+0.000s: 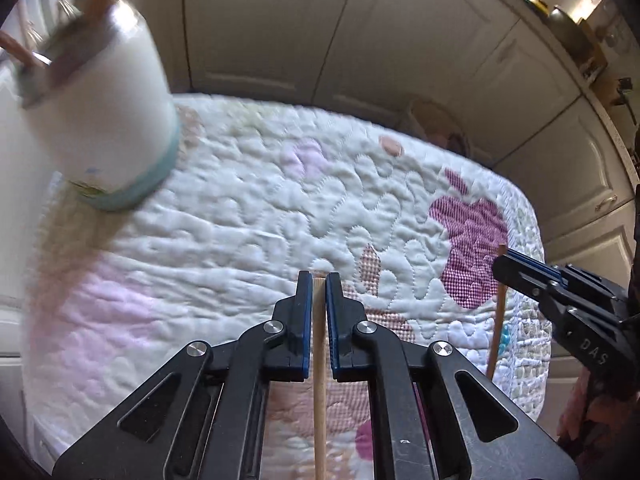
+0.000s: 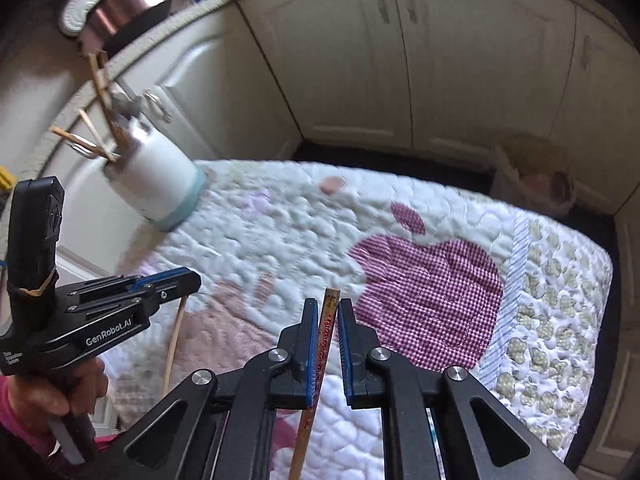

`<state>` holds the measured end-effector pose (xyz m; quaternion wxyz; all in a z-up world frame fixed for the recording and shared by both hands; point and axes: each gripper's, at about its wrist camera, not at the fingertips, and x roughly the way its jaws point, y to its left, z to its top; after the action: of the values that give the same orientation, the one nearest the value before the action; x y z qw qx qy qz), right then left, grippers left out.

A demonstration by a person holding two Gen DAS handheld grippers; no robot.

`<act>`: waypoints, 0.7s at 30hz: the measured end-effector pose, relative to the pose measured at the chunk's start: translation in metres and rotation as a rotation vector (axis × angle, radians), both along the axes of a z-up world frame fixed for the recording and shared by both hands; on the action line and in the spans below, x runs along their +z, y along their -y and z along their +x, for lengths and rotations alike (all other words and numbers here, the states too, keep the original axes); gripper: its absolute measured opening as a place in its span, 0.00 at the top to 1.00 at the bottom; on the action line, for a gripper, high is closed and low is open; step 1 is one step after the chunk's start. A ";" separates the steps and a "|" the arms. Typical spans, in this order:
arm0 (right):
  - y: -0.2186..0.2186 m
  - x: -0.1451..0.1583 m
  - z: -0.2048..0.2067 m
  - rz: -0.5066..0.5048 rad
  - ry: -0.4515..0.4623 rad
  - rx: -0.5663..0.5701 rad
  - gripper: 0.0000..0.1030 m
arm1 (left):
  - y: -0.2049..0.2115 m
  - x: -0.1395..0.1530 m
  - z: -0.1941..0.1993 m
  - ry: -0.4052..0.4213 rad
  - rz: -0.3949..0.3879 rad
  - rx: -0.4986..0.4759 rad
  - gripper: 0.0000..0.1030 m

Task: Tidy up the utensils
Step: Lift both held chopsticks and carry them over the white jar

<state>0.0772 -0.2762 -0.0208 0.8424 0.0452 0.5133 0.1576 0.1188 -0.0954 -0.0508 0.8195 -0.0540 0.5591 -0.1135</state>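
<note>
In the left wrist view, the left tool (image 1: 319, 280) fills the lower middle of the frame, its black arms and blue-edged pads closed on a plain pale wooden chopstick (image 1: 319, 380) that runs straight down between them to the bottom edge. Under it lies a white quilted cloth (image 1: 248, 216) with pink patches and a purple checked apple shape, spread over the tabletop. In the upper left stands a white cylindrical holder with a pale green base band (image 1: 116, 136), blurred, with wooden sticks and metal handles rising from its mouth. At the right edge the right tool (image 1: 505, 261) reaches in from the side, clamped on a darker reddish-brown chopstick (image 1: 496, 320) that hangs almost upright above the cloth. Cream cabinet doors (image 1: 280, 28) close the background.

In the right wrist view, the right tool (image 2: 329, 308) sits at the lower middle, its pads gripping the reddish-brown chopstick (image 2: 320, 360), which bears a fine red pattern and leans slightly from the bottom edge up past the pad tips. At the lower left a hand (image 2: 52, 392) with a pink sleeve holds the left tool (image 2: 196, 278), lettered "GenRobot.AI", its jaws shut on the pale chopstick (image 2: 176, 340) dangling below them. The holder (image 2: 160, 184) stands in the left part of the frame on the far corner of the cloth (image 2: 280, 232), well apart from both tools, with chopsticks and metal utensils sticking out. The cabinet doors (image 2: 340, 60) curve behind.
</note>
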 end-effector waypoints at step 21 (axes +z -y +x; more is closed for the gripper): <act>-0.029 0.009 -0.001 -0.041 -0.023 0.003 0.65 | -0.034 0.051 -0.036 0.123 0.033 0.052 0.95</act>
<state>0.0766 -0.2474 -0.0117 0.8369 0.0289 0.5262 0.1477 0.0826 -0.0611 -0.0001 0.8557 -0.0479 0.5080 -0.0858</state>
